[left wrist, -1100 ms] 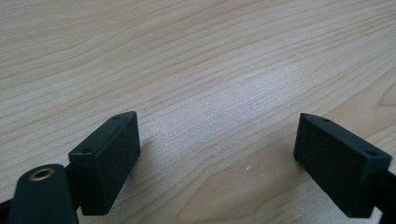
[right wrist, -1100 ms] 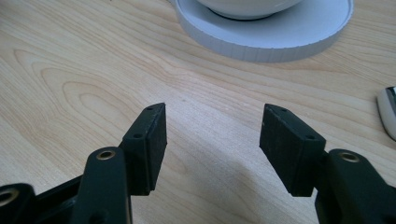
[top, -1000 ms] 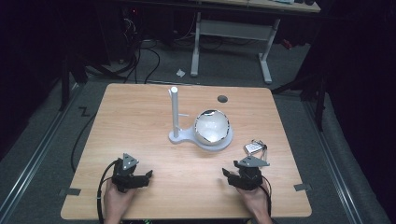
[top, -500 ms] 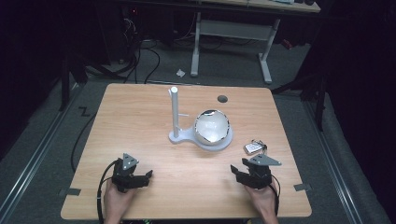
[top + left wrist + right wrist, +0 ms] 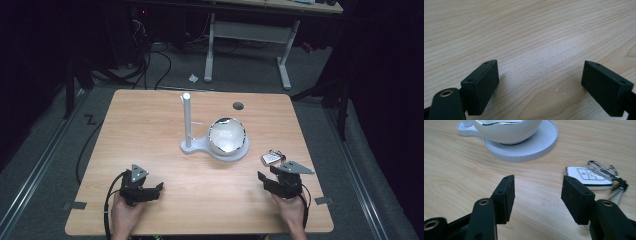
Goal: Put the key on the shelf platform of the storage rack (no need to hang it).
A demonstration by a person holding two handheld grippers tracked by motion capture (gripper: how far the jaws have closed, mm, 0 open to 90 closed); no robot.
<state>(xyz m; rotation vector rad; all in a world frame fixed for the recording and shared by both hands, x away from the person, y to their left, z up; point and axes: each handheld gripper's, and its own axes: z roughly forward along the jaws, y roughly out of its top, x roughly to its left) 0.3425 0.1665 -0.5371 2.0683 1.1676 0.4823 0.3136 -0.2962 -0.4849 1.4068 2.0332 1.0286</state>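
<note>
A white bowl (image 5: 227, 135) with a silver rim sits on the round plate of a white stand (image 5: 195, 146), which has an upright post. A white key fob (image 5: 270, 158) on a key ring lies on the wooden table to the right of the stand. My right gripper (image 5: 266, 175) hovers just in front of the fob; its jaws have just been closing a little, stand open, and hold nothing. In the right gripper view the fob (image 5: 587, 176) lies ahead and right of that gripper (image 5: 537, 182), the bowl (image 5: 506, 130) farther off. My left gripper (image 5: 152, 190) rests open at the near left over bare wood (image 5: 540, 67).
A dark round hole (image 5: 238, 106) marks the table's far side. Grey tape tabs (image 5: 75, 205) stick out at the near corners. Cables and a desk frame (image 5: 285, 55) stand on the dark floor beyond the table. Bare wood stretches between the two grippers.
The right hand has carried its gripper to the right, ending just in front of the key fob. The left gripper has not moved.
</note>
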